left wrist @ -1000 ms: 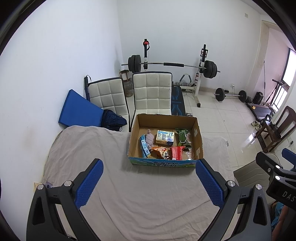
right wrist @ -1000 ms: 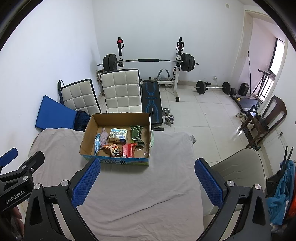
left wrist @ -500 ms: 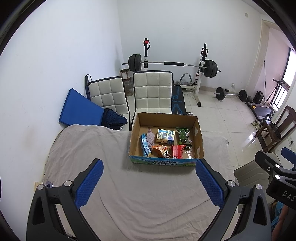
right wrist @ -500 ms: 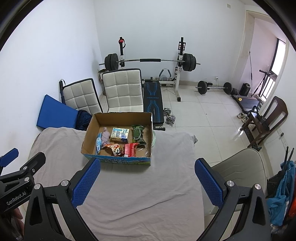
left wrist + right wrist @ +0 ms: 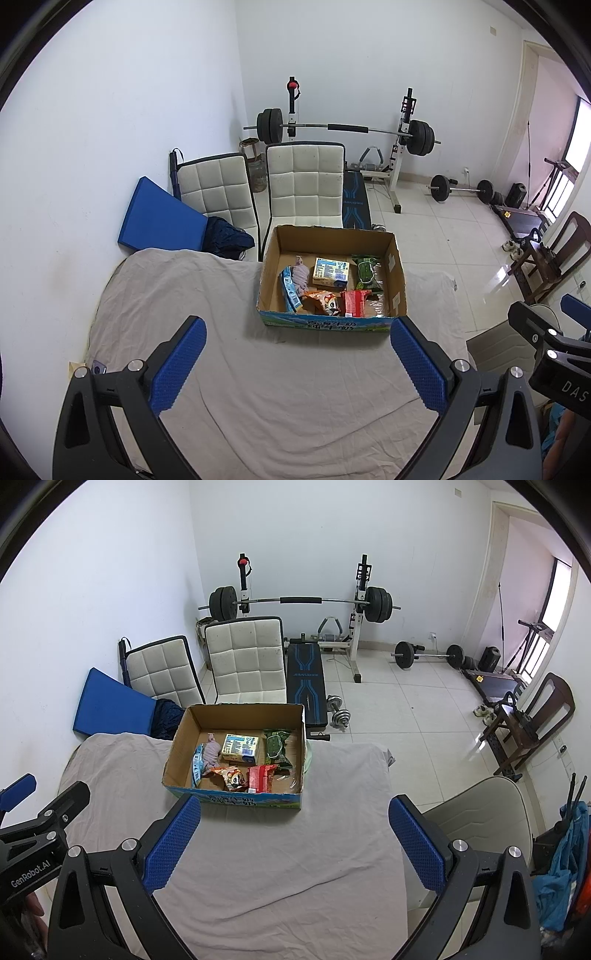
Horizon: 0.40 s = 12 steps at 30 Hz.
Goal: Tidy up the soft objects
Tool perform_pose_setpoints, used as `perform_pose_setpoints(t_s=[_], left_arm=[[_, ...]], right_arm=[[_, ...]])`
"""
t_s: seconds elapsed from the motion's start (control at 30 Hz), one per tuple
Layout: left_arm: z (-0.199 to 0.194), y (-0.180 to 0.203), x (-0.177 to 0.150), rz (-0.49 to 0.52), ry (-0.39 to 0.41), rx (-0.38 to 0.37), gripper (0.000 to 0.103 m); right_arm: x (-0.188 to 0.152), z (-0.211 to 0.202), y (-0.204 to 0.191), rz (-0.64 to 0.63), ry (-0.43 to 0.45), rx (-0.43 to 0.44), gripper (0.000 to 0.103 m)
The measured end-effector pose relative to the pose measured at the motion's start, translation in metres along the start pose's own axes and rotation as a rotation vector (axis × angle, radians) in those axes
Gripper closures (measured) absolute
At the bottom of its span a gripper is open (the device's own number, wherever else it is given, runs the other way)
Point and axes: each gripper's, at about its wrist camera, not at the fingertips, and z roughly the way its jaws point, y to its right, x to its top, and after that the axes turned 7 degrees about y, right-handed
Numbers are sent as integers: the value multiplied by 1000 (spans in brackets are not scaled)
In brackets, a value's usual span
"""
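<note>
1. Left wrist view: we found the left gripper (image 5: pixel 295 354) held above the table covered in wrinkled grey cloth (image 5: pixel 192 295), its blue-padded jaws spread wide and holding nothing. The open brown cardboard box with a printed blue front (image 5: pixel 330 325) sat ahead of it, well apart from the fingertips. Inside lay the limp lilac cloth toy (image 5: pixel 300 277), the blue foil sachet (image 5: pixel 290 291), the pale yellow carton pack (image 5: pixel 330 272), the green plastic snack bag (image 5: pixel 366 273), the orange printed snack pouch (image 5: pixel 325 301) and the red crinkled wrapper (image 5: pixel 354 302).

2. Right wrist view: we recorded the right gripper (image 5: pixel 294 830) likewise hovering over the cloth, jaws fully apart and empty, the box (image 5: pixel 236 800) just beyond its left finger.

3. Handling judgement: we rated all contents light and yielding. The pouches looked slippery and crushable, best pinched at a sealed edge; the cloth toy would sag and should be taken mid-body.
</note>
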Motion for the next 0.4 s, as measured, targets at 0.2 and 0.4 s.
perform_pose_setpoints(t_s=[0.2,0.4], left_arm=[[0,0,0,-2,0,-2,1],[-1,1,0,-4,-2,-3,1]], right_arm=[[0,0,0,0,-1,1,0],[0,0,0,-1,0,1,0]])
